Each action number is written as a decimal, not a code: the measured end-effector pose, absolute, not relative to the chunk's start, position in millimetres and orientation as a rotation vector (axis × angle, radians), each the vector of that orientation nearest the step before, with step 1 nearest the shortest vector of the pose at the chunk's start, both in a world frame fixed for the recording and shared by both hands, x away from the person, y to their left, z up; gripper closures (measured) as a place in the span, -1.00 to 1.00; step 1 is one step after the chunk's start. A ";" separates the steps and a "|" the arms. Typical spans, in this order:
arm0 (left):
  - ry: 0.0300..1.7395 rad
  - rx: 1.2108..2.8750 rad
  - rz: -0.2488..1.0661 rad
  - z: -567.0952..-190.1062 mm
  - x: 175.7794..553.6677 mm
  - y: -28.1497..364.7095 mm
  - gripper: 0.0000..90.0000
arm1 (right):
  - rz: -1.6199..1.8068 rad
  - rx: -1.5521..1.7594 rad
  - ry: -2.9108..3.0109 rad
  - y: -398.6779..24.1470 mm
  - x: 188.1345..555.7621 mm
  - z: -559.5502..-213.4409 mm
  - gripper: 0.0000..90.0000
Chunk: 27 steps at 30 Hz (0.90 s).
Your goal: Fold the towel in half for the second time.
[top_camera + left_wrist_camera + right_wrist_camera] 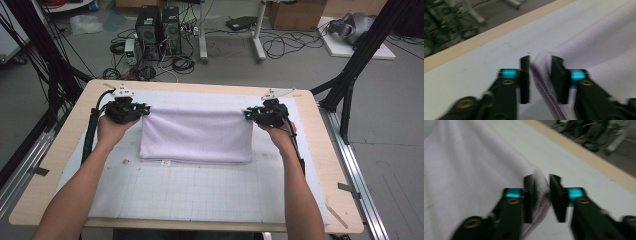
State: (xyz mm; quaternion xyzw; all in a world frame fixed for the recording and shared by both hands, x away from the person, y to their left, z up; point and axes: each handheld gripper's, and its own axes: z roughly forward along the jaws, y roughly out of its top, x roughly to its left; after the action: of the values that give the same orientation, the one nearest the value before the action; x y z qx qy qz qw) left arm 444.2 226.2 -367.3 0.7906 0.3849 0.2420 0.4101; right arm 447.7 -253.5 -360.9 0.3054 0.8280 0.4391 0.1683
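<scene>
Towel (196,136) lies folded on the white mat (200,195) at mid-table, a wide rectangle w/ its near folded edge toward the person and its far edge at the grippers. L gripper (142,111) sits at the far-left corner, R gripper (248,115) at the far-right corner. In the left gripper view the L gripper (540,75) has its jaws parted, w/ the stacked towel (596,50) corner between them; cloth rests near one jaw, a clear gap shows at the other, so no clamp. In the right gripper view the R gripper (541,195) reads the same: jaws apart, towel (469,170) corner between, a gap beside one jaw, cloth not pinched. Both views are motion-blurred, so exact pad contact is approx. Status, as judged: one fold appears complete, layers stacked w/ far edges roughly aligned and corners being let go. Remaining, as judged: clear both grippers off the cloth, then prob. a second fold across the width, since the towel is long left-to-right. Small tag at the near edge (165,163) stays exposed. Table (60,165) edge is visible round the mat.
</scene>
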 end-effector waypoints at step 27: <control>0.724 2.155 0.360 -441.4 348.3 236.4 0.55 | 1.217 0.825 2.610 -240.5 369.4 -423.7 0.60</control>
State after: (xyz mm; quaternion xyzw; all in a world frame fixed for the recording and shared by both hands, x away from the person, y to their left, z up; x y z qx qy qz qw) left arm 348.3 236.4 -441.4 0.8549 0.2874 0.1429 0.4076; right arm 369.4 -240.5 -423.7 0.2748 0.8690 0.4050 0.0729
